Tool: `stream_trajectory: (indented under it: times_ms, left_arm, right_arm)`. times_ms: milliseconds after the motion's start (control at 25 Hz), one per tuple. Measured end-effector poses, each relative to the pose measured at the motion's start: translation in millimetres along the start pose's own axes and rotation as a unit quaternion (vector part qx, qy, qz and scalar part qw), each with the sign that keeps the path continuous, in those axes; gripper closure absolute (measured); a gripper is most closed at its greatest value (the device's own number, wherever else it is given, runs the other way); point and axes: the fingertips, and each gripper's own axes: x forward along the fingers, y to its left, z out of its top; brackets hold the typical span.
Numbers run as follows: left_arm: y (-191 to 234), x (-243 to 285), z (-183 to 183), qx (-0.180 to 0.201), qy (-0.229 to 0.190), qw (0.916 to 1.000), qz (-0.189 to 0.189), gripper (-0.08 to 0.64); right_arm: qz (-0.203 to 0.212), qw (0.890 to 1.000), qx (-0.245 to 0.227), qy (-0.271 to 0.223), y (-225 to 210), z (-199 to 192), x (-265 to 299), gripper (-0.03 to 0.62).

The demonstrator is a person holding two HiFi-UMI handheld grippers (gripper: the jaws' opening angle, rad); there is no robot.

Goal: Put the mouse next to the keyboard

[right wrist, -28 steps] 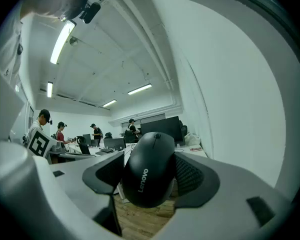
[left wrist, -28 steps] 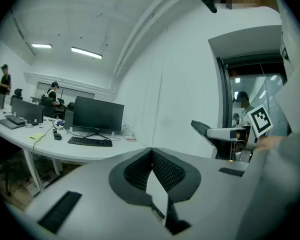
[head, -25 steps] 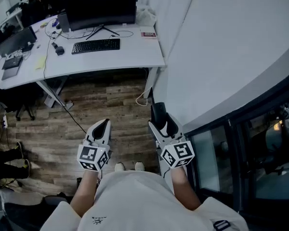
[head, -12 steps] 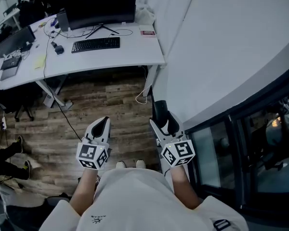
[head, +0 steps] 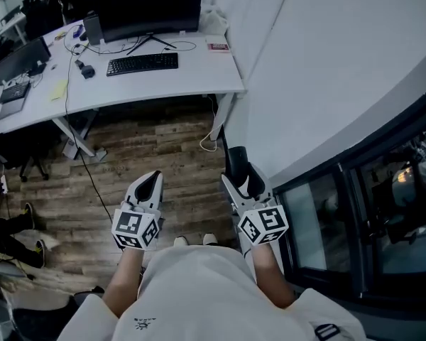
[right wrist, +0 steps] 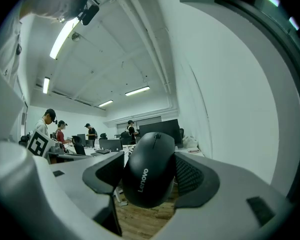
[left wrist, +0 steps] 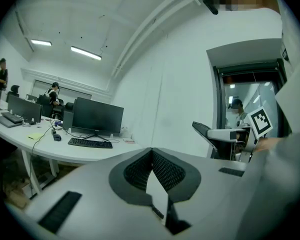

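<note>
Right gripper view shows the right gripper [head: 241,182] clamped on the mouse [right wrist: 147,170] by its sides, over the floor, well apart from the desk [head: 199,82] and keyboard [head: 142,64]. The left gripper [left wrist: 151,156] is closed on nothing. The rounded shell could probably slip out if the squeeze eases in transit. Its long axis runs along the jaws, wheel end forward.

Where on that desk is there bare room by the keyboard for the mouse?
For the mouse: right of the keyboard the white desk is bare to its edge. Left is crowded: a yellow note and small dark gadget.
</note>
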Motion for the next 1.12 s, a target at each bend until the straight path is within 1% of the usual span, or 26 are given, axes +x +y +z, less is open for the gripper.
stream_trajectory:
  times_ms: [200,440,560,920,1120]
  left_arm:
    - [4.0,-16.4,-3.5,-0.007,-0.005,0.9998,-0.017,0.549]
    - [15.0,-26.6,-13.0,0.0,0.005,0.9999,-0.016,0.549]
    - [23.0,-29.2,-13.5,0.0,0.008,0.9999,-0.011,0.549]
    - [39.1,-21.1,-16.0,-0.007,0.008,0.9999,0.004,0.549]
    - [53.2,1.3,-10.0,-0.008,0.006,0.9998,0.015,0.549]
  right_arm:
    - [-0.006,1.0,-0.001,-0.003,16.4,-2.0,-3.3,0.271]
    - [-0.009,1.0,-0.013,0.0,29.4,-6.1,1.7,0.271]
    - [-0.004,1.0,-0.009,0.0,34.4,-5.9,8.0,0.27]
    - [0.003,1.0,-0.01,0.004,27.5,-4.9,28.7,0.27]
    - [0.01,1.0,-0.01,0.008,11.8,-3.6,52.1,0.27]
